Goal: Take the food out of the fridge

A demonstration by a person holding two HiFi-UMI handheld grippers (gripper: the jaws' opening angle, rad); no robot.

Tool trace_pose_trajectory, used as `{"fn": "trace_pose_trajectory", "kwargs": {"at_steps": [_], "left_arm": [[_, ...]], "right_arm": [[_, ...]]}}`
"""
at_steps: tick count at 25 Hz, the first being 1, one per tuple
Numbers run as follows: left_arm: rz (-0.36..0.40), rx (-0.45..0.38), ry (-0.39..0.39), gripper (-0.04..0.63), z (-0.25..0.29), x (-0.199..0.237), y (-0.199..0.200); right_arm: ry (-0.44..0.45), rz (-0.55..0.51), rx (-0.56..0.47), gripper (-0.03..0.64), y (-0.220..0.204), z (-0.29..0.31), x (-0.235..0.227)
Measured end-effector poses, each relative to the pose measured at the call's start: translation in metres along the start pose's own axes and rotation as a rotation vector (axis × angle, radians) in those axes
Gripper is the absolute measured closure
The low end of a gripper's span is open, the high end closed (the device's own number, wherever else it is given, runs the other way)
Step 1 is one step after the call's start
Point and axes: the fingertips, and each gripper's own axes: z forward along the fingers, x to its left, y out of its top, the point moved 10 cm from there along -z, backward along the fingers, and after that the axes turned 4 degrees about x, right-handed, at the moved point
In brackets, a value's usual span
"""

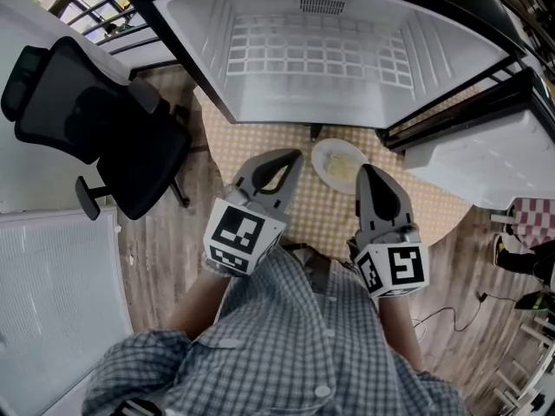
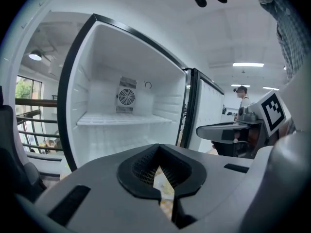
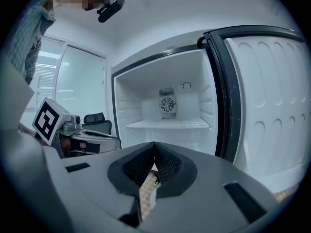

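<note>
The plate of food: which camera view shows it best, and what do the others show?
The head view: the plate of food lies nearly whole on the table, between the left tongs and right tongs. In both gripper views the tongs' own bodies block it; only unclear slivers show through.
</note>
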Motion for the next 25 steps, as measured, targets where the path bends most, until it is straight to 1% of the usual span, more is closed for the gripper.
{"fn": "trace_pose_trajectory", "kwargs": {"at_steps": [4, 8, 14, 17, 25], "left_arm": [[-0.018, -0.013, 0.01, 0.589, -0.011, 0.006, 0.005], [-0.03, -0.019, 0.019, 0.589, -0.017, 0.01, 0.008], [-0.041, -0.043, 0.035, 0.589, -0.017, 0.014, 0.01], [-0.041, -0.043, 0.029, 0.589, -0.015, 0.013, 0.011], [-0.027, -0.023, 0.001, 0.589, -0.012, 0.008, 0.01]], "right_arm": [[0.0, -0.025, -0.028, 0.607, 0.012, 0.004, -0.002], [-0.011, 0.019, -0.046, 0.607, 0.015, 0.008, -0.005], [-0.008, 0.049, -0.047, 0.607, 0.014, 0.013, -0.004], [-0.01, 0.064, -0.043, 0.607, 0.013, 0.012, -0.006], [-0.004, 0.055, -0.032, 0.607, 0.011, 0.011, -0.006]]}}
